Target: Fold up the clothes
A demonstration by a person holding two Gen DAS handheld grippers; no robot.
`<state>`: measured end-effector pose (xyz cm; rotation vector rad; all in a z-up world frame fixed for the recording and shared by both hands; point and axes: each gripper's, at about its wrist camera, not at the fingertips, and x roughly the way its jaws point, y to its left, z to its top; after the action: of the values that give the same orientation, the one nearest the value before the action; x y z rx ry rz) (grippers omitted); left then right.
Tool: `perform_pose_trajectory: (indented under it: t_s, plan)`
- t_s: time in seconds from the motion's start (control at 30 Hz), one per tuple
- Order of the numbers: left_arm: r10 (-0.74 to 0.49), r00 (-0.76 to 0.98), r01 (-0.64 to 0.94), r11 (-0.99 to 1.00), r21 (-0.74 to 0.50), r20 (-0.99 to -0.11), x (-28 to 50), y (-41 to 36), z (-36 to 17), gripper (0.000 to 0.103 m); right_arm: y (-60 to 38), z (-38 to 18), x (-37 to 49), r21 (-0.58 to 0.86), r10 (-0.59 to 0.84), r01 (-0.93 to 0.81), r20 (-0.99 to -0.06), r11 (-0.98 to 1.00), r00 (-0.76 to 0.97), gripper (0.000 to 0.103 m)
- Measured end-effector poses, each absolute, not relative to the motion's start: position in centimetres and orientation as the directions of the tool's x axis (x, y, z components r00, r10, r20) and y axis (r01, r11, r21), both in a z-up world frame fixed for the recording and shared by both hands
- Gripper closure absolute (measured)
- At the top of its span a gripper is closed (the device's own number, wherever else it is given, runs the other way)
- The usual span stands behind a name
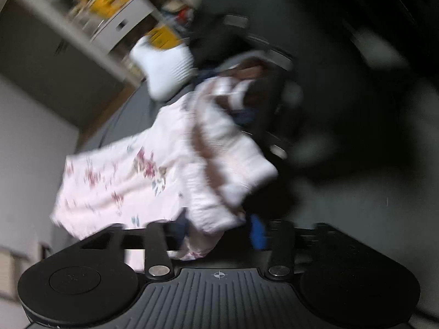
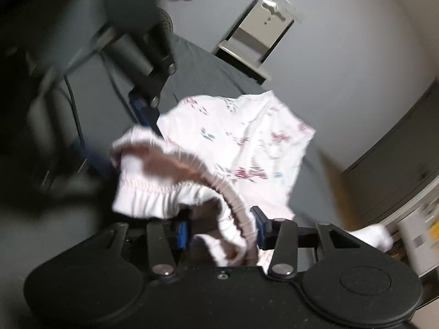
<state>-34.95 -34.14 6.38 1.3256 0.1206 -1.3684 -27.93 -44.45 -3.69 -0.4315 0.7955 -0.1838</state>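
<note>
The garment [image 2: 241, 142] is pale pink, almost white, scattered with a floral print in dark pink-red with small blue-grey touches, and its gathered elastic waistband [image 2: 227, 192] is a dusty pink with a brownish shadowed inside. It lies on a dark grey surface [image 2: 208, 65], beside a plain white sock [image 1: 164, 65]. Both the left gripper [image 1: 216, 235] and the right gripper [image 2: 222, 227] are black with blue pads on the fingers [image 2: 182, 233], and the blurred shelf [image 1: 109, 13] behind holds yellow things.
</note>
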Motion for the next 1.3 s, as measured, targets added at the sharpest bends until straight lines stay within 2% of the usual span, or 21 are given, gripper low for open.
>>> perform_pose_trajectory:
  t_s: [0.07,0.17,0.3,0.43,0.47,0.5,0.57,0.6,0.67,0.83,0.9,0.93,0.97,1.0,1.07,1.23,1.3]
  plan:
    - [-0.666,0.365,0.613,-0.353,0.706,-0.65,-35.8,-33.5,5.3,0.009,-45.4,-3.0,-27.6,-0.372,-0.247,-0.042,-0.693,0.927,0.678,0.068]
    - [-0.701,0.42,0.46,-0.383,0.801,-0.576,-36.3,-33.5,3.5,0.008,-47.3,-2.4,-26.9,-0.283,-0.14,-0.119,-0.745,0.952,0.653,0.071]
    - [-0.703,0.412,0.428,-0.413,0.804,-0.58,-36.4,-34.8,2.7,0.008,-48.5,-1.2,-26.3,-0.114,0.015,-0.175,-0.796,0.978,0.605,0.073]
    - [-0.77,0.376,0.365,-0.388,0.846,-0.515,-36.9,-35.8,3.8,0.008,-50.0,-1.1,-26.0,-0.043,0.078,-0.192,-0.809,0.981,0.583,0.073]
    - [-0.779,0.372,0.369,-0.375,0.85,-0.506,-36.9,-36.0,4.1,0.011,-50.1,-0.9,-26.0,-0.037,0.084,-0.192,-0.808,0.981,0.583,0.073]
    - [-0.779,0.366,0.392,-0.367,0.844,-0.509,-36.8,-36.4,4.5,0.019,-50.2,-0.7,-26.0,-0.033,0.088,-0.194,-0.807,0.981,0.584,0.073]
    - [-0.765,0.357,0.459,-0.357,0.814,-0.537,-36.5,-37.2,5.1,0.054,-50.1,-0.7,-25.8,-0.049,0.078,-0.196,-0.805,0.979,0.588,0.073]
    - [-0.752,0.358,0.487,-0.355,0.798,-0.553,-36.3,-37.6,5.1,0.062,-50.1,-0.6,-25.7,-0.061,0.068,-0.196,-0.804,0.979,0.591,0.074]
    - [-0.738,0.362,0.523,-0.345,0.779,-0.569,-35.9,-38.0,5.2,0.073,-49.9,-0.4,-26.0,-0.071,0.058,-0.191,-0.801,0.979,0.596,0.074]
    - [-0.727,0.335,0.646,-0.286,0.708,-0.599,-34.3,-38.6,6.4,0.082,-48.6,-0.4,-26.9,-0.153,0.001,-0.197,-0.788,0.968,0.615,0.072]
    - [-0.717,0.329,0.7,-0.252,0.668,-0.614,-32.8,-39.3,6.7,0.083,-47.6,-0.6,-27.6,-0.229,-0.05,-0.202,-0.77,0.952,0.637,0.063]
    - [-0.714,0.328,0.723,-0.232,0.651,-0.619,-32.0,-39.7,6.6,0.083,-47.0,-0.8,-28.0,-0.286,-0.088,-0.202,-0.751,0.937,0.654,0.05]
    - [-0.711,0.327,0.743,-0.215,0.634,-0.623,-31.3,-40.1,6.7,0.083,-46.3,-1.0,-28.5,-0.344,-0.126,-0.201,-0.729,0.917,0.673,0.033]
    - [-0.708,0.325,0.76,-0.2,0.619,-0.627,-30.8,-40.4,6.8,0.083,-45.7,-1.3,-28.9,-0.398,-0.161,-0.197,-0.705,0.896,0.691,0.028]
    - [-0.704,0.319,0.791,-0.171,0.587,-0.635,-30.0,-40.9,6.9,0.083,-44.4,-1.9,-29.8,-0.489,-0.211,-0.204,-0.665,0.848,0.717,0.02]
    - [-0.696,0.302,0.847,-0.117,0.518,-0.651,-28.5,-41.0,7.0,0.083,-41.4,-5.3,-31.0,-0.726,-0.361,-0.192,-0.531,0.66,0.767,0.012]
    - [-0.695,0.297,0.857,-0.108,0.503,-0.655,-28.0,-40.9,6.9,0.083,-40.9,-6.6,-31.1,-0.784,-0.392,-0.191,-0.485,0.591,0.781,0.013]
